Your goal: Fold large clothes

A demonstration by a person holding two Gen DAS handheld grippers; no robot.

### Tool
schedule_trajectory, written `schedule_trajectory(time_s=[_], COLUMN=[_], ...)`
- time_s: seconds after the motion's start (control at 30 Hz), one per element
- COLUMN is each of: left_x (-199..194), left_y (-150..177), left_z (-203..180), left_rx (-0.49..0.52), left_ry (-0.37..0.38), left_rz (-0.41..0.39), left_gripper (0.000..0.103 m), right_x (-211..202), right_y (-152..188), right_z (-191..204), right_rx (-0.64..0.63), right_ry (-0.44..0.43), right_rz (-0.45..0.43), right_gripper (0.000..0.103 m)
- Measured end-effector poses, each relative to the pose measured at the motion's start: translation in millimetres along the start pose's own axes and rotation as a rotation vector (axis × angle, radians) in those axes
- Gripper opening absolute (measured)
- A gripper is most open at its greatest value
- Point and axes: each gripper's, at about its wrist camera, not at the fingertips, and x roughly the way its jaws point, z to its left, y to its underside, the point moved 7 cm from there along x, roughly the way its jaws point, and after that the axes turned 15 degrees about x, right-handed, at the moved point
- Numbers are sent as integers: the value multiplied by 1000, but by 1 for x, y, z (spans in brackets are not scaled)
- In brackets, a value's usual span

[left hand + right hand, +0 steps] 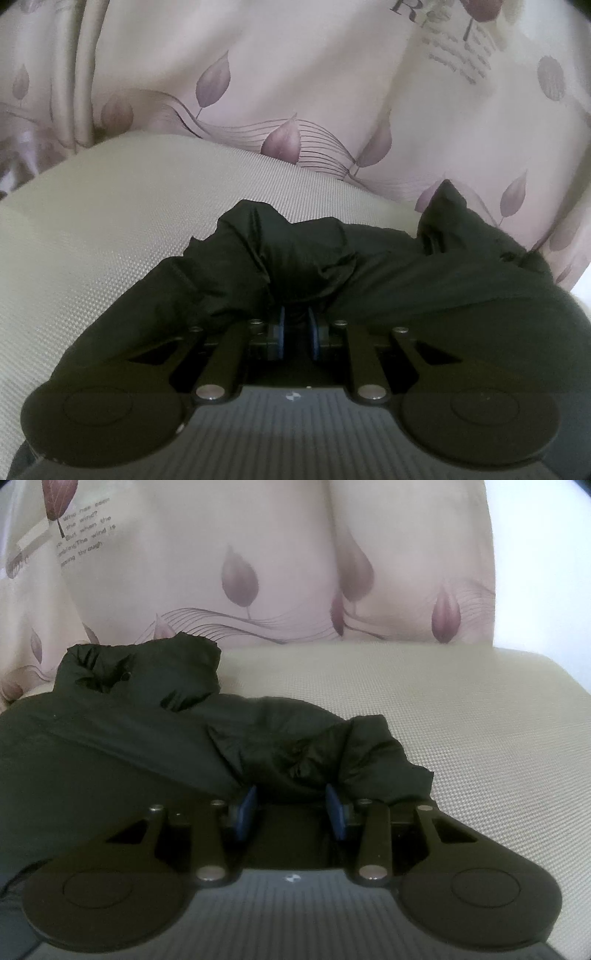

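Left wrist view is showing the left gripper [297, 325] with its blue pads [281, 332] drawn narrow, pinching a bunched fold of the dark jacket [303, 258]. That garment is lying crumpled on a beige woven cushion [110, 229], with a leaf-patterned curtain [295, 74] hanging behind. On the right wrist view, the right gripper [291, 808] is standing wider apart, its pads [334, 812] flanking a puffed lump of the jacket [166, 720]; whether they are actually gripping it cannot be told.
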Motion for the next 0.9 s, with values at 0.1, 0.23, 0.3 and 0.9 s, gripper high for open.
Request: schedule_trajectory(time_s=[0.1,0.23,0.3,0.9], left_x=[1,2,2,0], left_y=[0,0,1,-2], left_z=[2,4,4,0], left_rx=[-15,-36,-44,-7], left_ry=[12,28,34,-6], left_rz=[-6,-10,-11,-7], left_gripper=[21,21,21,21], right_x=[0,0,0,-77], right_y=[1,1,1,-42], right_z=[1,1,1,34], right_rx=[-9,-12,-14,12], right_ry=[6,5,8,-82], right_rz=[-8,-19,-23,-192], right_gripper=[39,39,39,49])
